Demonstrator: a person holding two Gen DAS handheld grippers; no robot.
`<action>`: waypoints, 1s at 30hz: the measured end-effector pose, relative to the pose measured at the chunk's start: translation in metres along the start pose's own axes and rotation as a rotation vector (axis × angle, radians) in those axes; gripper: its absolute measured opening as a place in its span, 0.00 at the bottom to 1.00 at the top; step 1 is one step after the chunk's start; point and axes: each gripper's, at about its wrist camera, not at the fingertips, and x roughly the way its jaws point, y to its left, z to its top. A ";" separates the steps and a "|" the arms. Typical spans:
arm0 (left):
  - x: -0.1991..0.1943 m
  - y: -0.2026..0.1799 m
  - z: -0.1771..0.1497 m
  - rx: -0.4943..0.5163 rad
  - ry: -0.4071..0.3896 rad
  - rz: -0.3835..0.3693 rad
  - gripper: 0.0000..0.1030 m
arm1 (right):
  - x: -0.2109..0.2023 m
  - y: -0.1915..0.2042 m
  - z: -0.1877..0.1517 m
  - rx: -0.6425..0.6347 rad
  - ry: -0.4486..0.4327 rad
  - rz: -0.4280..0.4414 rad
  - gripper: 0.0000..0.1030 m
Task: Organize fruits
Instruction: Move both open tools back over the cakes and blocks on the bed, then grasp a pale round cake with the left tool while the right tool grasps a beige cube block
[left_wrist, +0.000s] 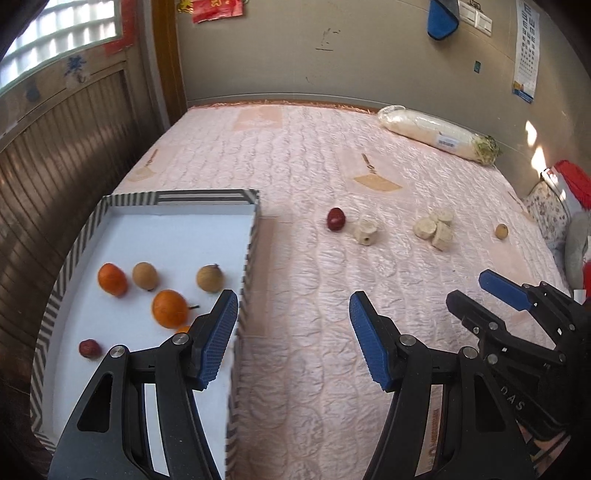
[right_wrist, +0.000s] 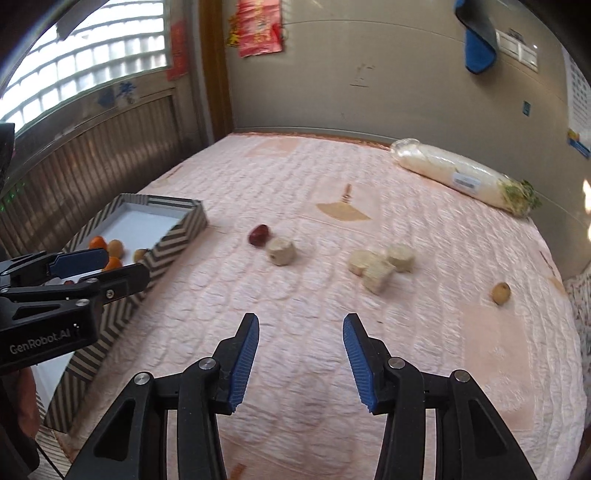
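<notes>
2 sets of tongs are seen held above a bed (left_wrist: 314, 155) covered in a pink quilted spread. The left tongs (left_wrist: 293, 314) are spread wide with nothing between the blue pads, the left pad hanging over the right wall of a chevron-striped tray (left_wrist: 70, 254) set at the bed's left edge. The right tongs (right_wrist: 300, 336) are likewise parted and empty, held over bare quilt in the near middle of the bed.

Inside the white-floored tray, 2 oranges (left_wrist: 169, 308), 2 tan longans (left_wrist: 209, 279) and 1 red jujube (left_wrist: 89, 348) are gathered; a further orange piece is partly hidden behind the left pad.

On the quilt, another red jujube (right_wrist: 258, 235) is seen right of the tray, touching or just beside a pale cut chunk (right_wrist: 281, 251). Farther right, a cluster of 3 pale chunks (right_wrist: 380, 263) is lying together, and 1 loose longan (right_wrist: 501, 293) sits well apart near the right edge. A wrapped white radish (right_wrist: 461, 177) is laid at the far right, by the wall.
</notes>
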 end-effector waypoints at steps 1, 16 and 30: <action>0.002 -0.004 0.001 0.006 0.006 -0.007 0.62 | 0.000 -0.007 -0.002 0.013 0.005 -0.007 0.44; 0.055 -0.046 0.044 -0.033 0.093 -0.078 0.62 | 0.010 -0.059 -0.009 0.068 0.038 -0.053 0.44; 0.110 -0.060 0.070 -0.078 0.189 -0.071 0.62 | 0.025 -0.071 -0.003 0.057 0.045 -0.036 0.45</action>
